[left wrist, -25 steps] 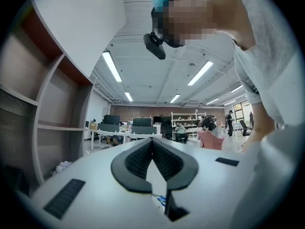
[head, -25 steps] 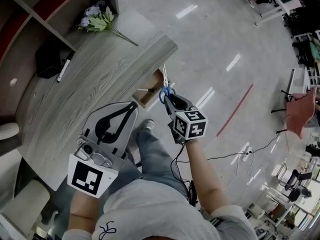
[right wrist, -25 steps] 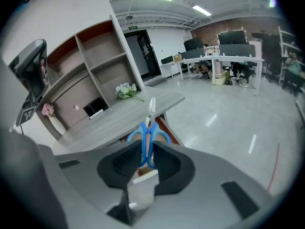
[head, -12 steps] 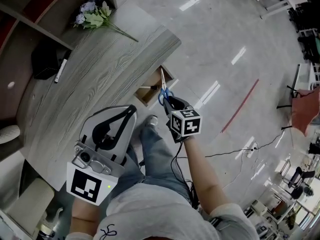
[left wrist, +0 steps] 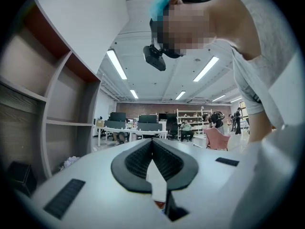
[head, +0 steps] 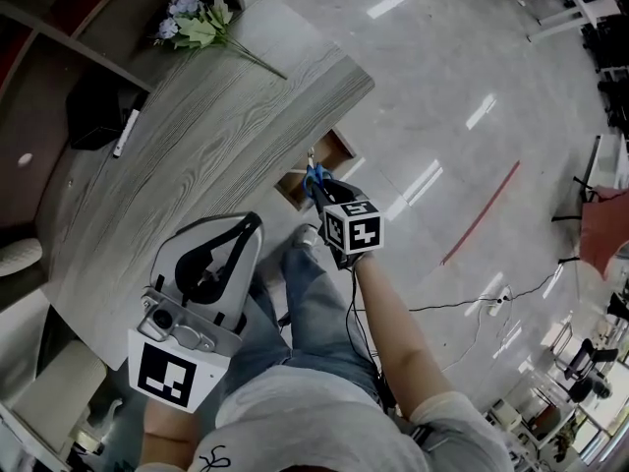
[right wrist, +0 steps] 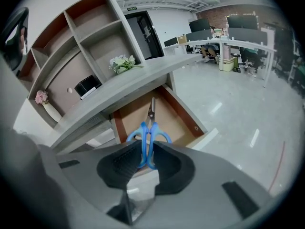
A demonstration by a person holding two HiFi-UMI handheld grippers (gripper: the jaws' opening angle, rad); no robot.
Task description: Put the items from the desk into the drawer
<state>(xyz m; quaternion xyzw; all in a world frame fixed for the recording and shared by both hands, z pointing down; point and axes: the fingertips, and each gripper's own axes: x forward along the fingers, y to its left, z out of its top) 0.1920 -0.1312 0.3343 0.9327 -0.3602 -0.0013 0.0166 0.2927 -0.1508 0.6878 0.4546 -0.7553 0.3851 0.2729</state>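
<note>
Glossy pale floor (head: pixel 442 96) bouncing back the ceiling strip lights (left wrist: pixel 116 64), a red line (head: pixel 482 214) painted across it. Grey wood-grain desk (head: pixel 177 155) against open shelving (right wrist: pixel 76 42); far-off workstations (left wrist: pixel 138 120) before a brick wall (left wrist: pixel 157 107).

The scissors (right wrist: pixel 148 128) are sitting between the jaws of the right tool (right wrist: pixel 147 152), their blades reaching forward of it over the open drawer (right wrist: pixel 128 118). The drawer is sticking out from under the desk (head: pixel 197 155), directly ahead of and below this tool. Further ahead and to its left, a bunch of flowers (right wrist: pixel 123 62) is lying on the desk's end. A box (right wrist: pixel 87 86) is standing further left under the shelving (right wrist: pixel 81 32), with a pen (head: pixel 125 133) lying just beside it. The left tool (head: pixel 254 222) is hanging over the desk's near edge, jaws together, well apart from the right tool.
</note>
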